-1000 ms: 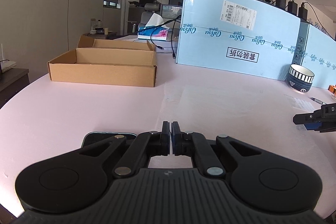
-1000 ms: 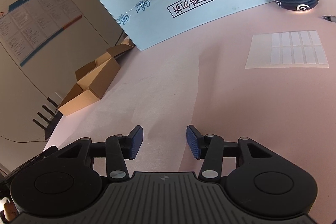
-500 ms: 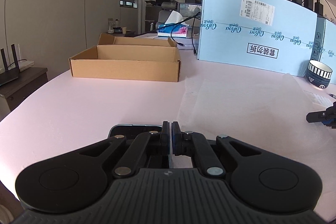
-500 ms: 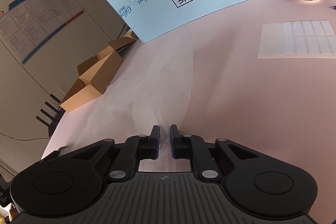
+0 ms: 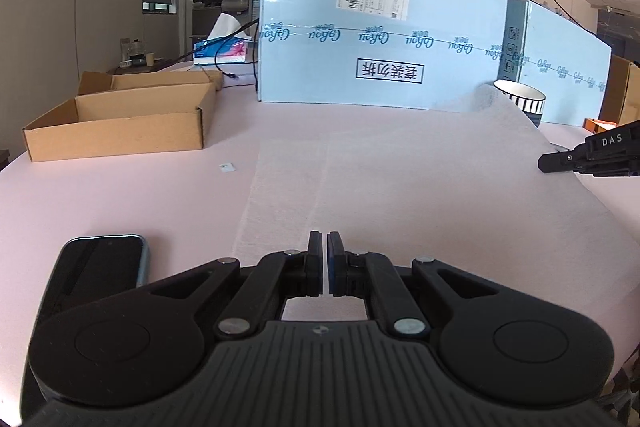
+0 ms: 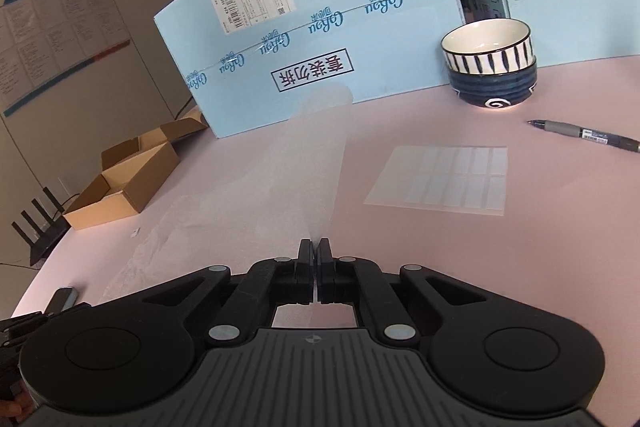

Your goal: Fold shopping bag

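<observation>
Bag (image 5: 400,183), thin translucent white, is seen lifted off the pink surface (image 5: 120,195) and stretched between both grippers. Left gripper (image 5: 324,247) is clenched on the near edge of the bag; a sliver of film is seen between its fingers (image 5: 315,259). Right gripper (image 6: 313,254) is likewise clamped on the bag edge, film rising ahead of it. Phone (image 5: 100,267) lies just left of the left gripper. Cardboard box (image 5: 120,123), striped bowl (image 6: 490,63), pen (image 6: 584,135) and label sheet (image 6: 440,181) sit further out, backed by blue carton (image 5: 380,35).

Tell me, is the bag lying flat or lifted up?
Partly lifted: the shopping bag rises at its far corner, both edges pinched by hand-held grippers.
</observation>
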`<state>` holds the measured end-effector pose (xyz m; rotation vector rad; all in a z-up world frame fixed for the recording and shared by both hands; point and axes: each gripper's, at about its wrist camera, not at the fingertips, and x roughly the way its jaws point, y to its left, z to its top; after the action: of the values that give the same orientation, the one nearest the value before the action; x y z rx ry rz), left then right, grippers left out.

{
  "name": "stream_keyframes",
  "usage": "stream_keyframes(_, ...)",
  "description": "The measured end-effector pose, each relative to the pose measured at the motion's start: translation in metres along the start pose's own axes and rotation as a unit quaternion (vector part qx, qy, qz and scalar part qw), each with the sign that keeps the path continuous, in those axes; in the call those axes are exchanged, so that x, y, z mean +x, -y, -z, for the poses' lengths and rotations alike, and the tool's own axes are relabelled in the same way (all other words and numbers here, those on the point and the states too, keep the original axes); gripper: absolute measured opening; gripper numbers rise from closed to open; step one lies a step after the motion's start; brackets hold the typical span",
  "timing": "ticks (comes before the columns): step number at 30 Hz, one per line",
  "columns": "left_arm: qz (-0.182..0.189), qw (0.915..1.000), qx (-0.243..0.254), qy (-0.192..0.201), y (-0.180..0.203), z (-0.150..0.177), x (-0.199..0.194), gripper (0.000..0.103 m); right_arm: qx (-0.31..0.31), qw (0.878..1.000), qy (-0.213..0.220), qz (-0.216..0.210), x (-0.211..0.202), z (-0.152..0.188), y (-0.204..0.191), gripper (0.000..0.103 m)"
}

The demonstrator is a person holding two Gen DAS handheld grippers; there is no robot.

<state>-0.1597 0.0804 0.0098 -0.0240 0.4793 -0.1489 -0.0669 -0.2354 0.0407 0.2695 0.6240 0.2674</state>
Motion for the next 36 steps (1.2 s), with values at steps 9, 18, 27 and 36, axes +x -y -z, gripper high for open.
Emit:
stream_keyframes(9, 0.056, 0.9983, 0.007, -0.018, 0.026, -0.008, 0.013, 0.024, -0.013, 0.996, -0.017, 0.087, -0.015, -0.004, 0.050, 0.012)
stream_keyframes(18, 0.118, 0.9928, 0.004, -0.020, 0.025, -0.070, 0.041, 0.041, 0.009, 0.997, 0.060, 0.046, -0.053, -0.005, 0.050, 0.021)
stream_keyframes(27, 0.133, 0.9858, 0.057, -0.085, 0.069, -0.101, 0.142, 0.040, -0.150, 0.989, 0.008, -0.005, -0.028, 0.023, -0.006, 0.019)
stream_keyframes(36, 0.107, 0.9819, 0.095, -0.124, 0.094, -0.092, 0.189, 0.028, -0.134, 0.989, 0.006, -0.056, -0.025, 0.028, 0.001, 0.023)
